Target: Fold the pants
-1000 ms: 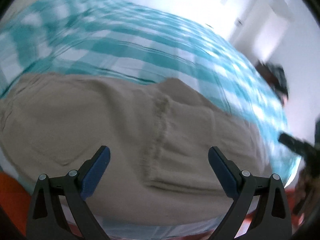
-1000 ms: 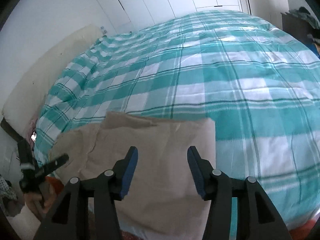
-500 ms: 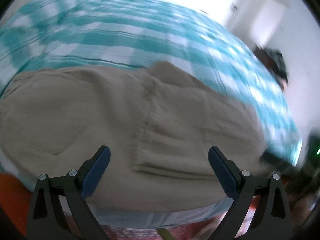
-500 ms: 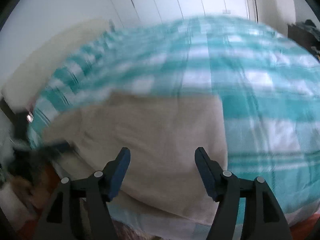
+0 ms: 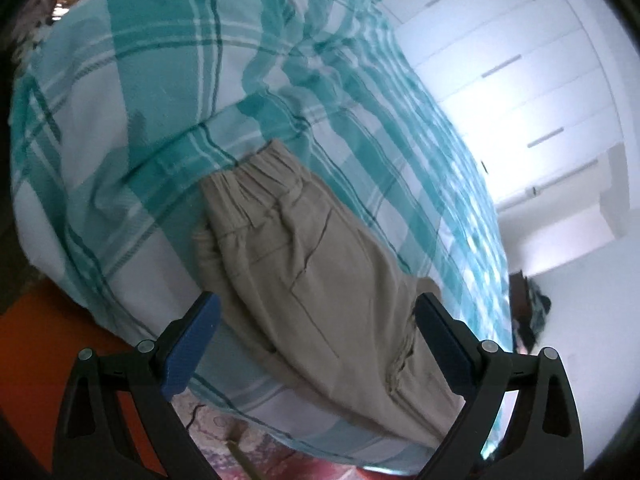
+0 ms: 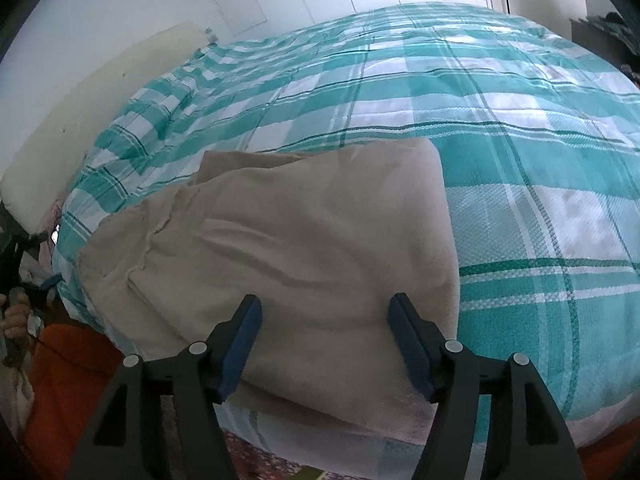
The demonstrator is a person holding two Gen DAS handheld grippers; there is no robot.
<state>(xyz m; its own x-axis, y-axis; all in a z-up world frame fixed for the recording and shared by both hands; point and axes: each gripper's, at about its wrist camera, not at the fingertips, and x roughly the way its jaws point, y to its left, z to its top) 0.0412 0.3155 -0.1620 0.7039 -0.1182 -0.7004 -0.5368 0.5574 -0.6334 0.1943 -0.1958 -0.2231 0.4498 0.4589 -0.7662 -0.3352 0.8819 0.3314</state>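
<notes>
Both hand-held grippers [image 5: 316, 344] [image 6: 324, 344] gape above pants [image 6: 300, 248] at bed-edge.

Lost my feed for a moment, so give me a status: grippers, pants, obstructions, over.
Left gripper open, empty. Right gripper open, jaws just widened, nothing pinched. Beige pants lying folded on the checked bedspread near its edge. Nothing in the way.

The left wrist camera rides behind the left gripper [image 5: 316, 330] at the near edge of the bed [image 5: 132, 80], close in and tipped downward, its picture rolled so the bed slants up toward the white wardrobe doors [image 5: 520, 60]. The right wrist camera sits behind the right gripper [image 6: 325, 326] at the same near edge, also close and angled down, looking level-framed across the checked bedcover [image 6: 460, 92] to the far wall. Both take in the beige pants [image 6: 304, 240] and bedcover; the right view catches the other hand [image 6: 16, 316] at far left.
</notes>
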